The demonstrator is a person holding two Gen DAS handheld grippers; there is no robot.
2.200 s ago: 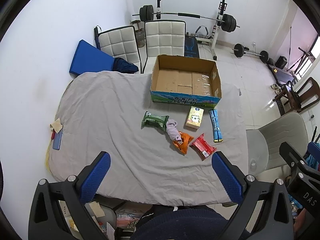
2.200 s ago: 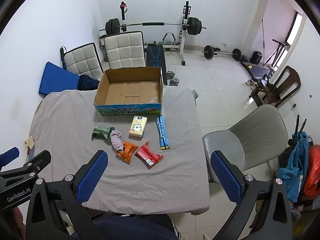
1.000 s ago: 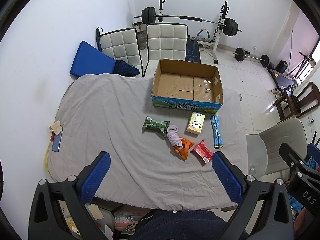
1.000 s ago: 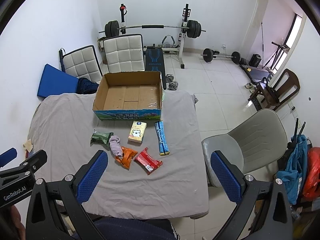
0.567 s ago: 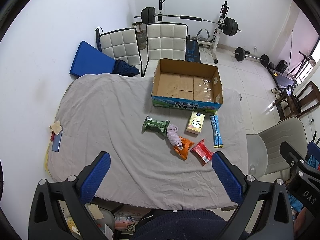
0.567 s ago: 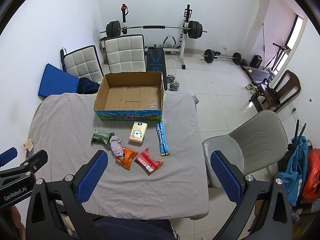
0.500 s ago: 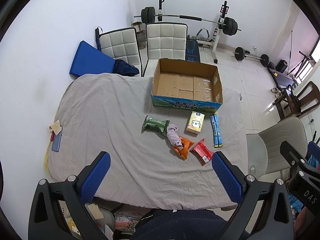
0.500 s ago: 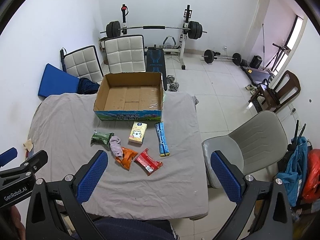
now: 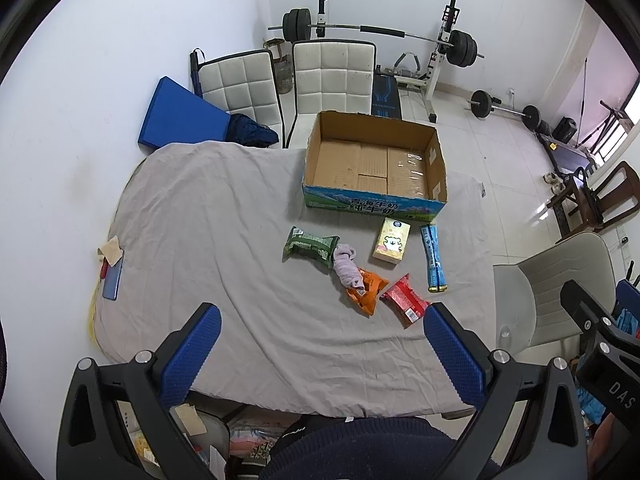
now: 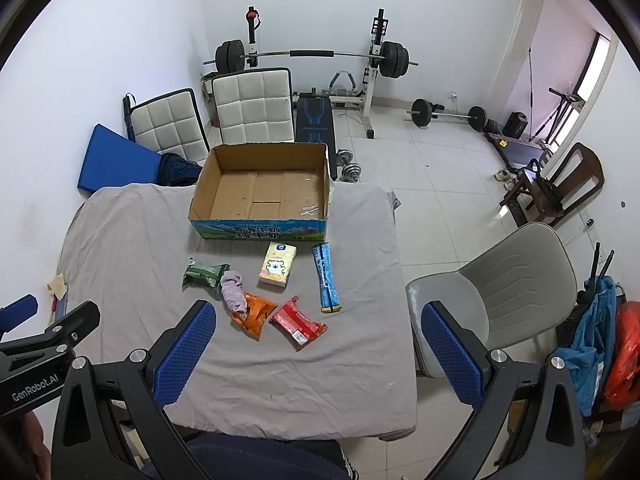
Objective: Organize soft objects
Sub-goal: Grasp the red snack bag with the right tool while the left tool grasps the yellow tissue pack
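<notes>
Several soft items lie on the grey-covered table (image 9: pixel 200 216): a green packet (image 9: pixel 310 245), a lilac sock (image 9: pixel 347 266), an orange packet (image 9: pixel 366 290), a red packet (image 9: pixel 405 300), a yellow tissue pack (image 9: pixel 392 241) and a blue tube packet (image 9: pixel 433 258). Behind them stands an open, empty cardboard box (image 9: pixel 374 164). The same items show in the right wrist view, with the box (image 10: pixel 262 192), sock (image 10: pixel 234 290) and red packet (image 10: pixel 298 322). My left gripper (image 9: pixel 322 346) and right gripper (image 10: pixel 316 344) are both open, empty, held high above the near table edge.
A phone (image 9: pixel 111 276) and paper scrap lie at the table's left edge. Two white chairs (image 9: pixel 334 76) and a blue mat (image 9: pixel 180 118) stand behind the table. A grey chair (image 10: pixel 516 280) is at the right. A barbell rack (image 10: pixel 312 56) is at the back wall.
Both views have shifted only slightly; the table and box sit a little lower in frame than 2.2 s ago. No object has moved. Both grippers stay open.
</notes>
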